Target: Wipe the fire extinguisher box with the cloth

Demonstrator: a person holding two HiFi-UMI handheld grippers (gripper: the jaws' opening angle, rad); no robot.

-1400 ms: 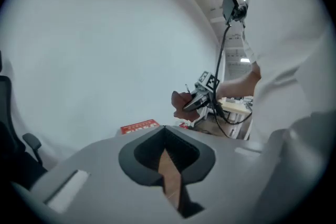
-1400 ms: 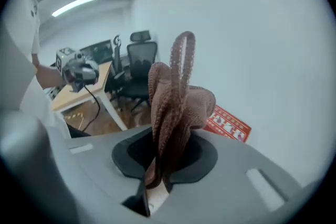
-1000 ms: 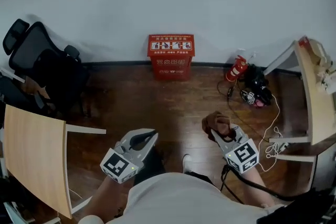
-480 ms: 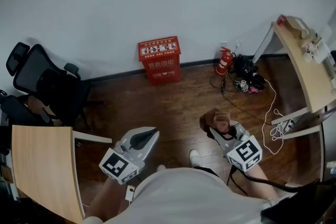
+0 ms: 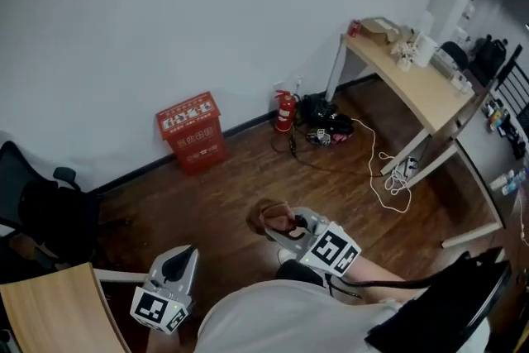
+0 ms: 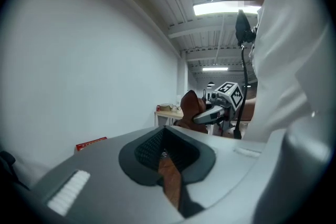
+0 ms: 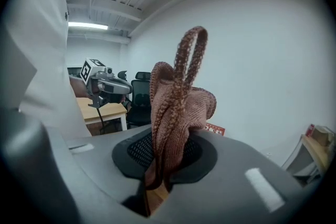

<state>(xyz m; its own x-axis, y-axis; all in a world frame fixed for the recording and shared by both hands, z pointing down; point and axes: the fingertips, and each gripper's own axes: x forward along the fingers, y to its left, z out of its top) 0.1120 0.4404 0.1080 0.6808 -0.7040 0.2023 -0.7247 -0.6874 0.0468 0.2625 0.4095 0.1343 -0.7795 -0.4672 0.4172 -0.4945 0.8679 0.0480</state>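
Jaws of the right gripper point(image 5: 287, 226) pinch the brown knitted cloth point(image 5: 271, 216); the left gripper point(image 5: 180, 257) is closed and empty. With the red fire extinguisher box point(image 5: 193, 131) well ahead, approaching it comes next.

Fire extinguisher box point(image 5: 192, 136): on floor point(image 5: 235, 190), against wall point(image 5: 165, 12).
Fire extinguisher point(image 5: 285, 110): right of box, apart.
Desk point(image 5: 417, 83): far right.
Office chair point(image 5: 45, 215): left of box.
Cloth point(image 5: 269, 215): in right tongs point(image 5: 285, 226), before box, well apart.
Left tongs point(image 5: 182, 256): left of right tongs.
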